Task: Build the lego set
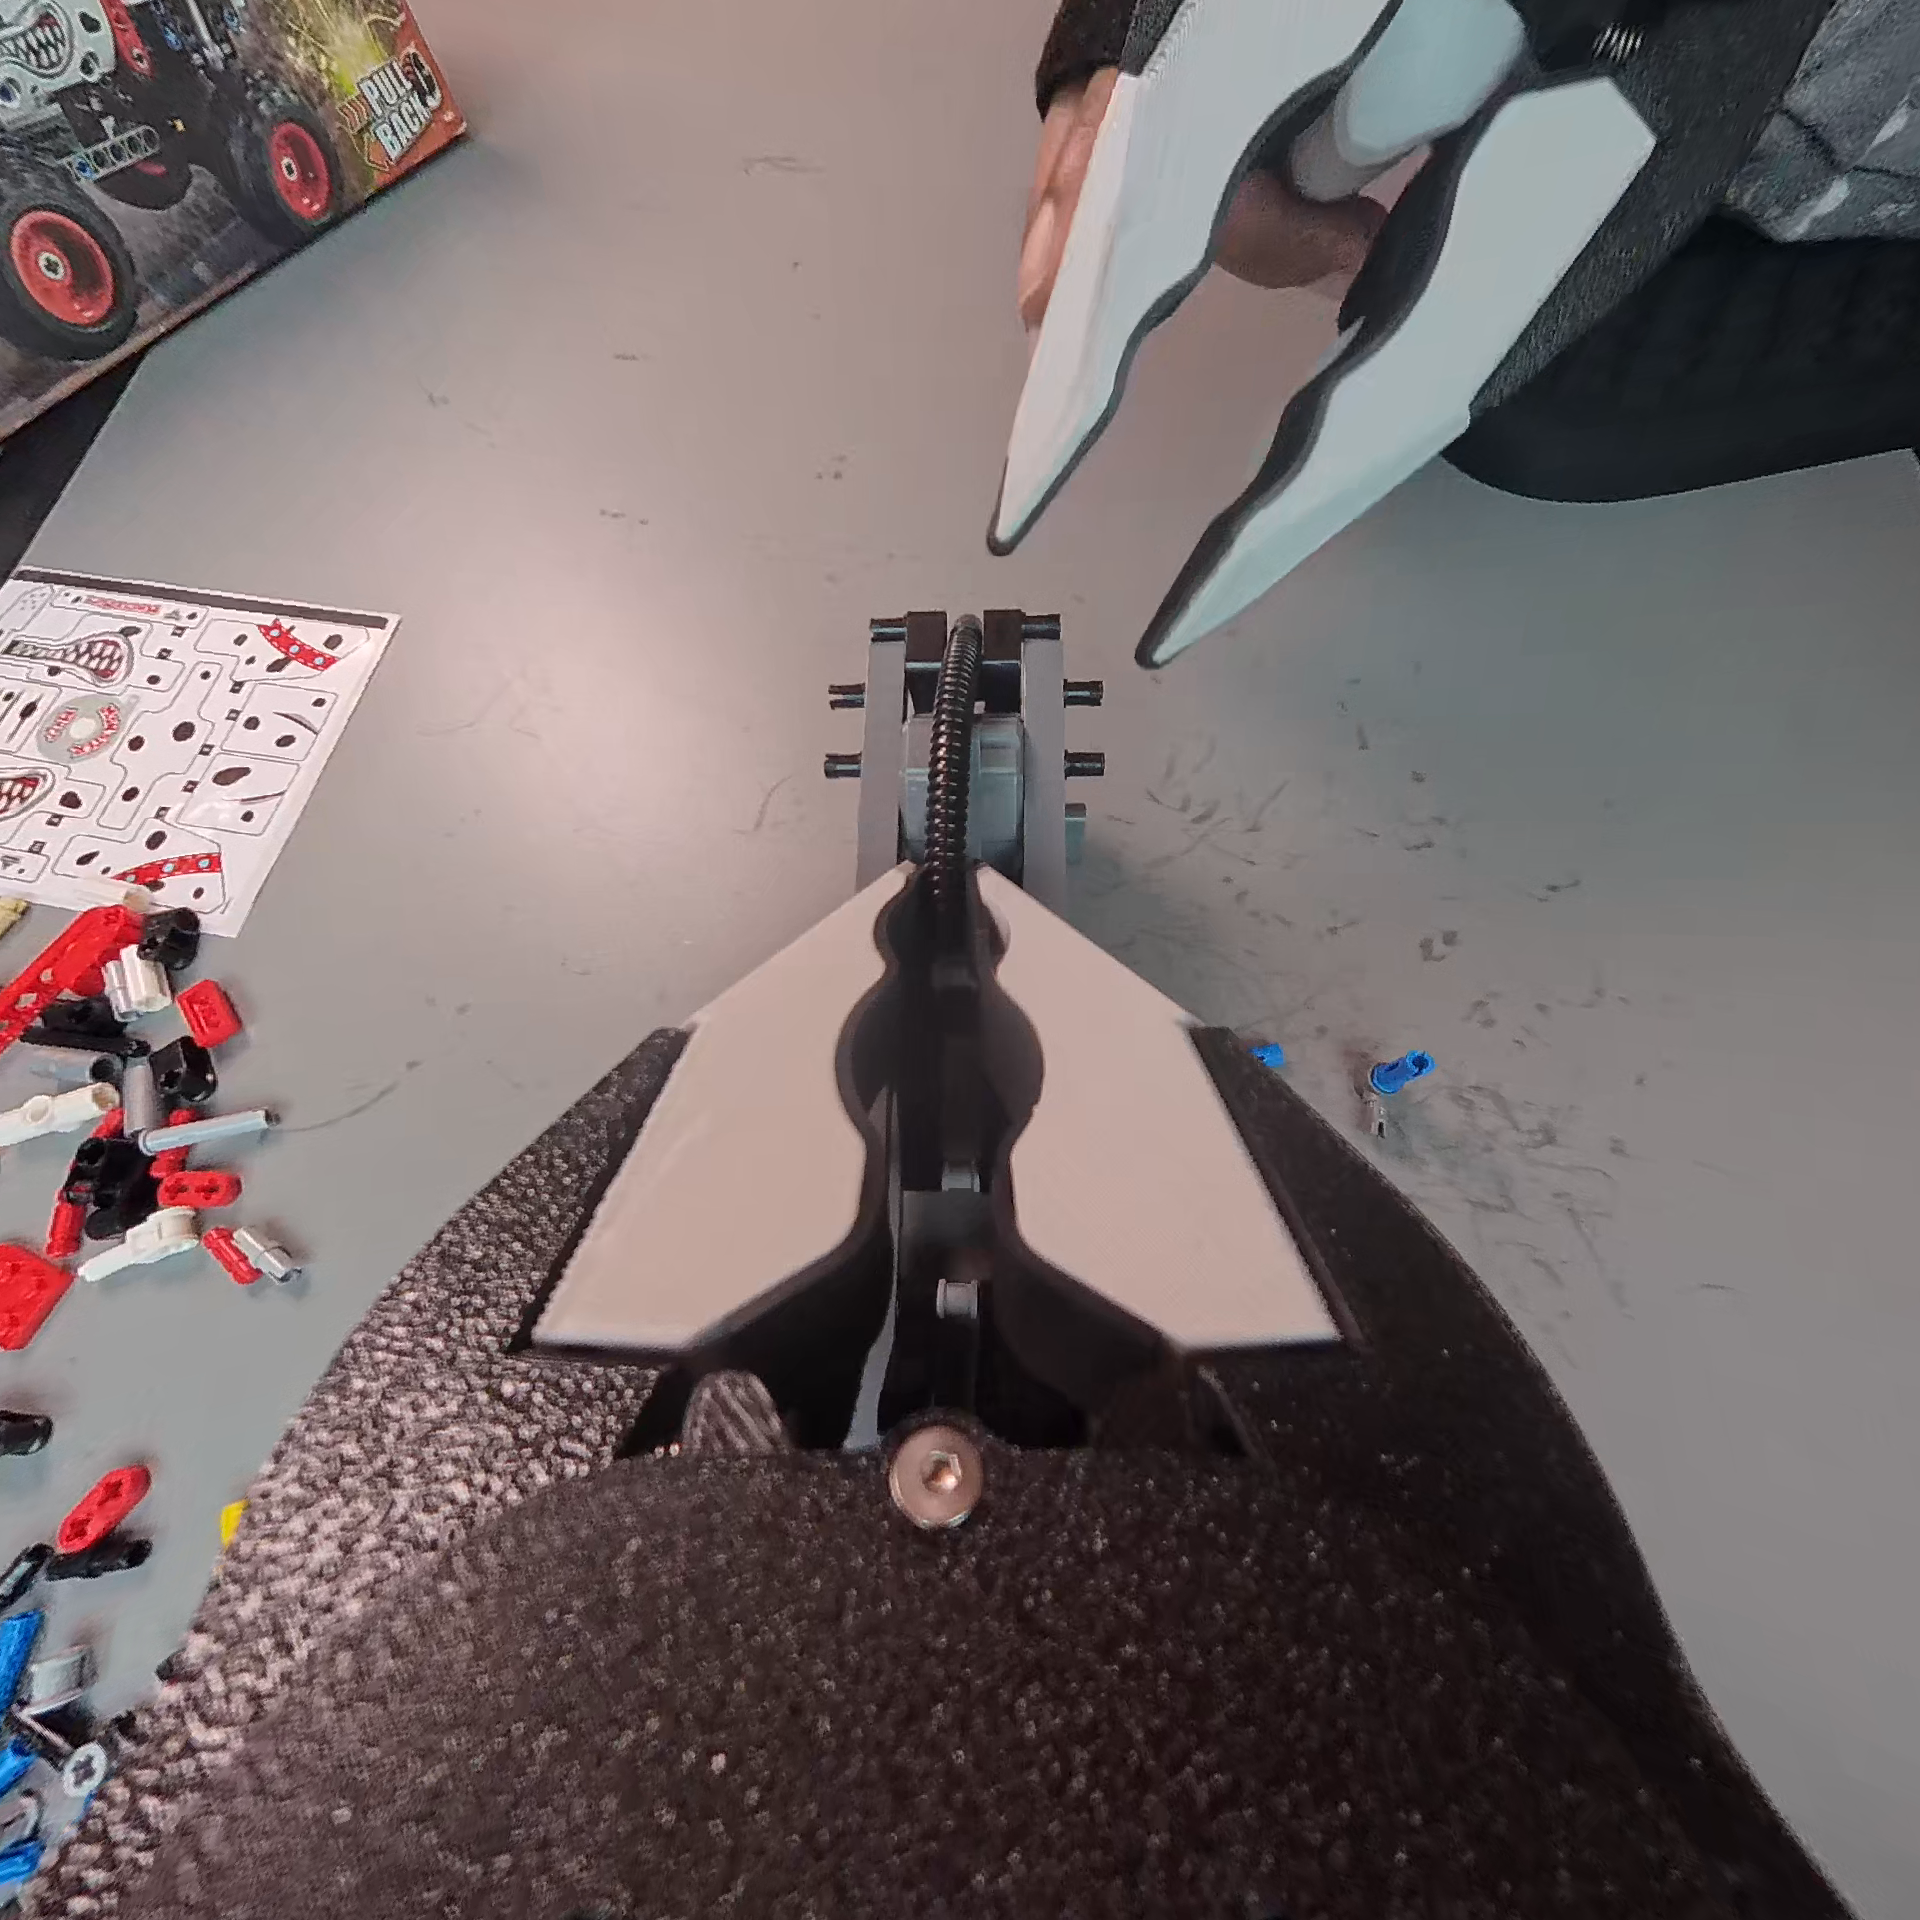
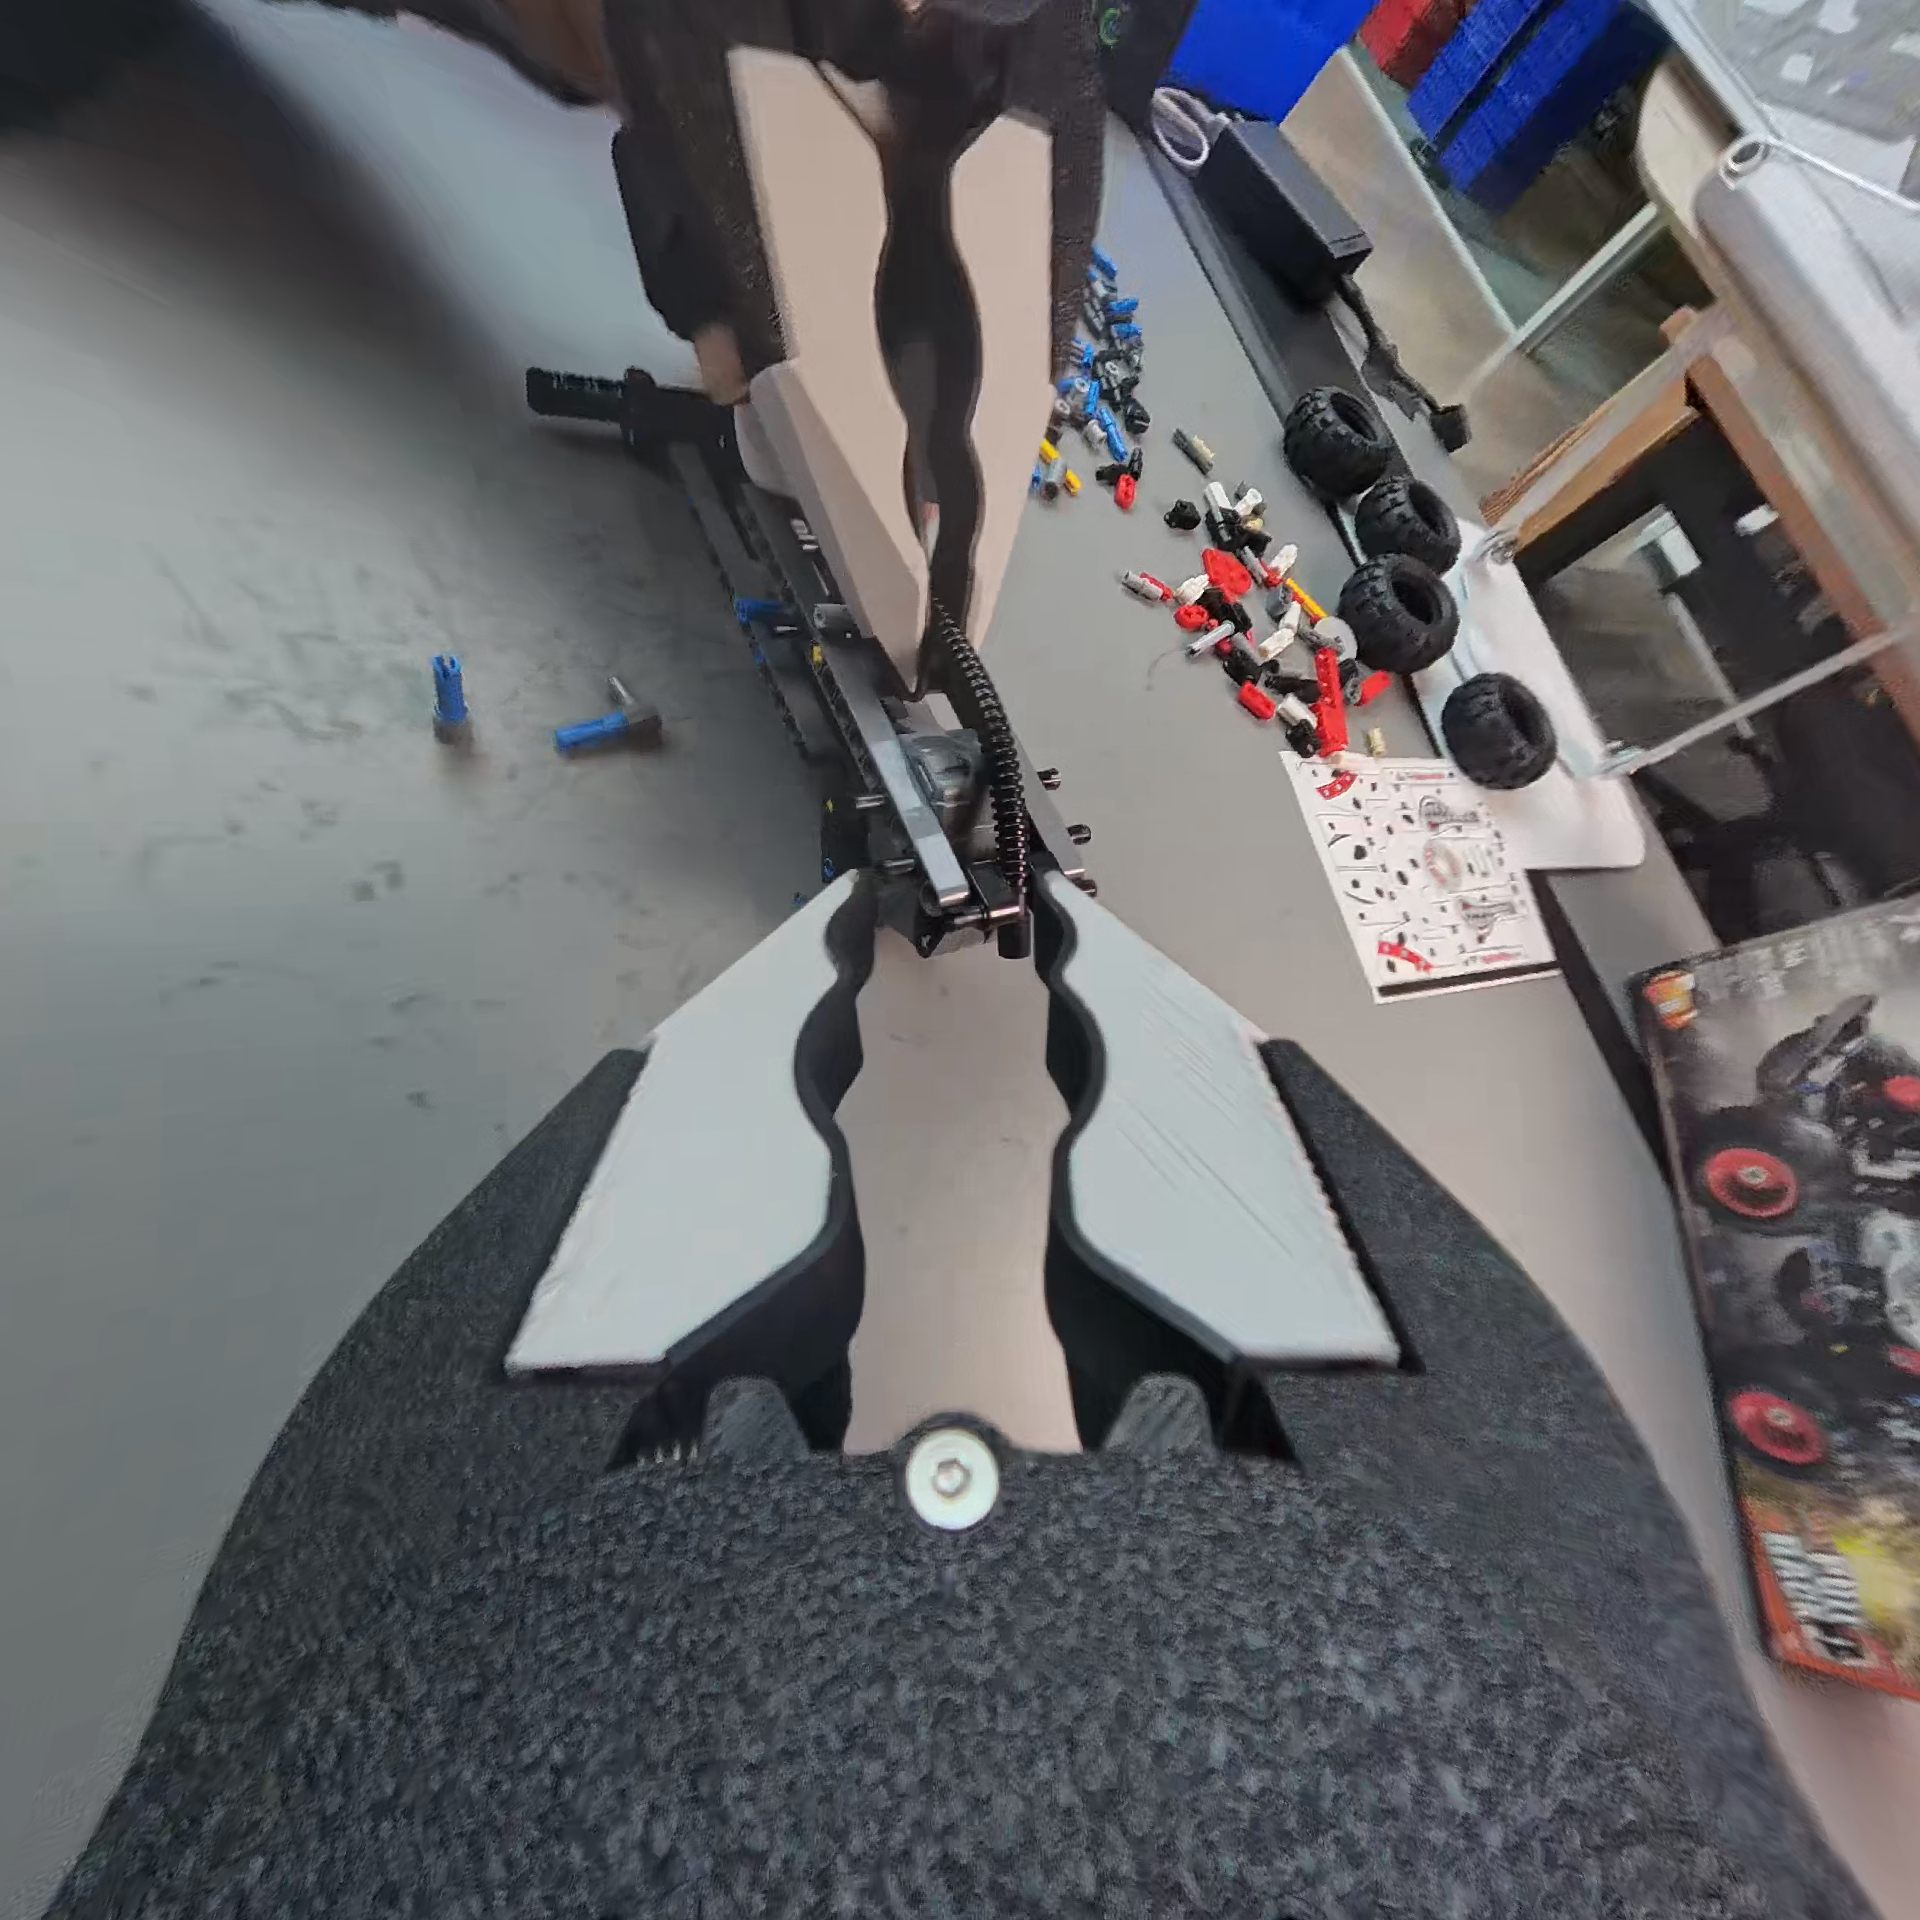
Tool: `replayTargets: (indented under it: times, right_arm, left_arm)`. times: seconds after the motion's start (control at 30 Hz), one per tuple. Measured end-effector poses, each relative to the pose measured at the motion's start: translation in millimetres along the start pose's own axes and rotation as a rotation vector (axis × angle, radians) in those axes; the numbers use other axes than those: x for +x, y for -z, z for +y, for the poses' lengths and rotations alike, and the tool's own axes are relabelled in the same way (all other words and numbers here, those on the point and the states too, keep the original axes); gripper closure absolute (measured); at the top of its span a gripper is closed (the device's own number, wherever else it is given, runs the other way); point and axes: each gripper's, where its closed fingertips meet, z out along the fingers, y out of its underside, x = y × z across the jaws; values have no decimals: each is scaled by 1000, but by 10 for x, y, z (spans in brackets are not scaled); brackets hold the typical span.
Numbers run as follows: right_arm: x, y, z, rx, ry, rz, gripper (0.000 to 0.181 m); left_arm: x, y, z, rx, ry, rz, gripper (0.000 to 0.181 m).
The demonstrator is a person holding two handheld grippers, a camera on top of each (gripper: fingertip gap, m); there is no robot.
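A long grey and black lego chassis [image 1: 885, 748] lies on the grey table, with a black ribbed hose [image 1: 951, 748] arching over its motor block. My left gripper [image 1: 940, 883] is shut on the chassis at the hose, whose near end runs in between the fingers. In the right wrist view the left gripper [image 2: 935, 665] comes down from above onto the chassis [image 2: 899, 790] and hose [image 2: 1000, 758]. My right gripper [image 2: 948, 883] is open and empty, its tips either side of the chassis's near end. In the left wrist view it [image 1: 1075, 597] hovers just beyond the far end.
A pile of red, black and white loose parts [image 1: 135, 1122] [image 2: 1268, 634] lies beside a sticker sheet [image 1: 177, 748] [image 2: 1423, 873] and the set's box [image 1: 208, 156] [image 2: 1808, 1299]. Several black tyres [image 2: 1397, 613] stand at the table edge. Two blue pins [image 2: 449, 701] [image 2: 603, 727] lie loose.
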Motion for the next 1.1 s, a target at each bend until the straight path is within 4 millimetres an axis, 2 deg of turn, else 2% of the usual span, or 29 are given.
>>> replayTargets:
  times: [0.07,0.17,0.33,0.63,0.87,1.1]
  right_arm:
    - [3,-68,23,-28,114,42,151]
    - [23,-137,105,-69,252,116,161]
    - [52,-138,106,-52,331,181,167]
    - [42,-134,97,-15,308,172,168]
    - [60,-51,85,-9,259,156,160]
    - [7,-93,96,-35,367,182,162]
  left_arm:
    - [-5,-6,-4,0,-1,-6,172]
    - [-17,-13,-7,-4,-3,-16,172]
    - [-19,-24,-9,-7,4,-10,172]
    - [-15,-34,-13,1,17,-3,172]
    - [-18,-36,-13,4,17,-3,171]
    - [-22,-46,-12,-1,15,-7,172]
